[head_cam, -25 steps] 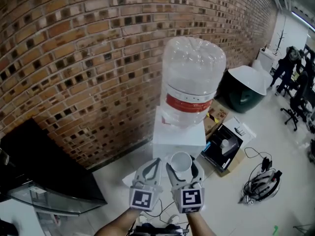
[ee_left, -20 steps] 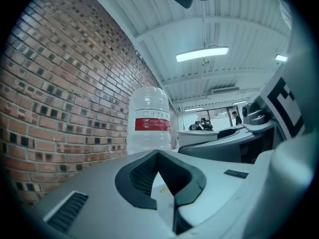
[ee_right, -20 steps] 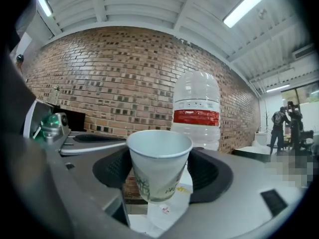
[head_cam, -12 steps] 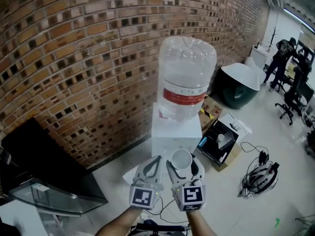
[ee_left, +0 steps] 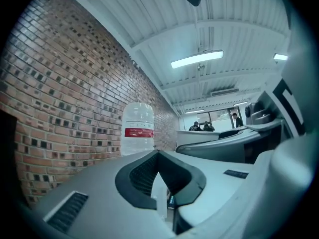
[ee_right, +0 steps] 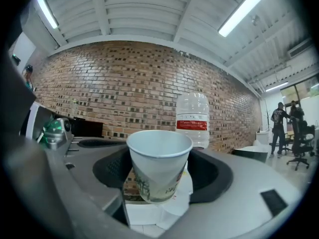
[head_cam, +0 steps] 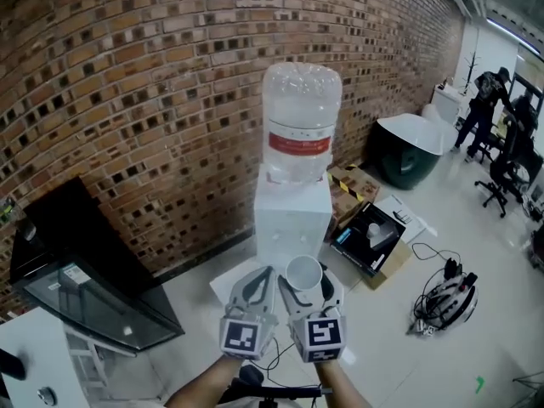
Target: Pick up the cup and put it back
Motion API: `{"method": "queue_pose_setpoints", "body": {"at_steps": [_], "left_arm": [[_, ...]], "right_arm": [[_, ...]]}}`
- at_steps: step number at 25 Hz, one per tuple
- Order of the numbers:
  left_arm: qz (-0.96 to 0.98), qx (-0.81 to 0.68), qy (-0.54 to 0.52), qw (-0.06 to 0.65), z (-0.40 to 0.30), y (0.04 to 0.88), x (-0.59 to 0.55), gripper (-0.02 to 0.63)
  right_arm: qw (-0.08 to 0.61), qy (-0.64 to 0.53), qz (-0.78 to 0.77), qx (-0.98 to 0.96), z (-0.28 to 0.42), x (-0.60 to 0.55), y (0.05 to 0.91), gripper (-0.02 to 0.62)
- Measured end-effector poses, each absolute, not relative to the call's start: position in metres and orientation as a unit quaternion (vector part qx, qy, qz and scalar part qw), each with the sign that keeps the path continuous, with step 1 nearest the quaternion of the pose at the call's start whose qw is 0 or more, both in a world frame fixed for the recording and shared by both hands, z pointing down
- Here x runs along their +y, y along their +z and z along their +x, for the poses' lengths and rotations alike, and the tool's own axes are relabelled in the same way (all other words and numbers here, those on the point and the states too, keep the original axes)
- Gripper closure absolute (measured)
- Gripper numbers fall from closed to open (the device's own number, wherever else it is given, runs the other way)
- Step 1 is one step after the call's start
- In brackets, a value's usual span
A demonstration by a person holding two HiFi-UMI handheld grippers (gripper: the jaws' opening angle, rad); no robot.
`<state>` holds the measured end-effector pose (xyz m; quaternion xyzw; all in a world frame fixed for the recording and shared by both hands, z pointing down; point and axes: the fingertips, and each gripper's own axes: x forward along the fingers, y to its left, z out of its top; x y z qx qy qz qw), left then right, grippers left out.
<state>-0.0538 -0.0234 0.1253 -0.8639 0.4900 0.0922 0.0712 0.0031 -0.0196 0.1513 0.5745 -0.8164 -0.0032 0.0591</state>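
Observation:
A white paper cup [head_cam: 303, 270] with a printed pattern stands upright between the jaws of my right gripper [head_cam: 304, 282], which is shut on it; in the right gripper view the cup [ee_right: 159, 163] fills the middle of the right gripper [ee_right: 159, 185]. Beside it on the left, my left gripper [head_cam: 259, 279] is shut with nothing in it, its jaws meeting at the tips [ee_left: 162, 185]. Ahead stands a white water dispenser [head_cam: 291, 219] against the brick wall, with a large clear bottle [head_cam: 299, 121] bearing a red label on top. Both grippers hang in the air, short of the dispenser.
A black glass-fronted cabinet [head_cam: 85, 287] stands at the left. An open box [head_cam: 370, 236] lies on the floor right of the dispenser, with a helmet and cables [head_cam: 446, 300] nearer. A dark tub with a white top [head_cam: 408, 147], office chairs [head_cam: 514, 172] and a person [head_cam: 489, 100] are at the back right.
The dispenser now looks smaller and farther off, and more of the floor and the black cabinet shows. Both grippers keep their places side by side, the cup still held.

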Motion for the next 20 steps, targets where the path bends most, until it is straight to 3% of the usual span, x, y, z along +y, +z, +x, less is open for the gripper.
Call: {"method": "queue_pose_setpoints", "body": {"at_steps": [8, 20], "left_arm": [[-0.857, 0.506, 0.080, 0.056, -0.049, 0.124, 0.072, 0.611], [-0.869, 0.484, 0.081, 0.063, -0.062, 0.110, 0.118, 0.611]], "right_arm": [[0.061, 0.001, 0.569, -0.820, 0.020, 0.080, 0.149, 0.245], [0.047, -0.002, 0.577, -0.815, 0.003, 0.117, 0.138, 0.245]]}}
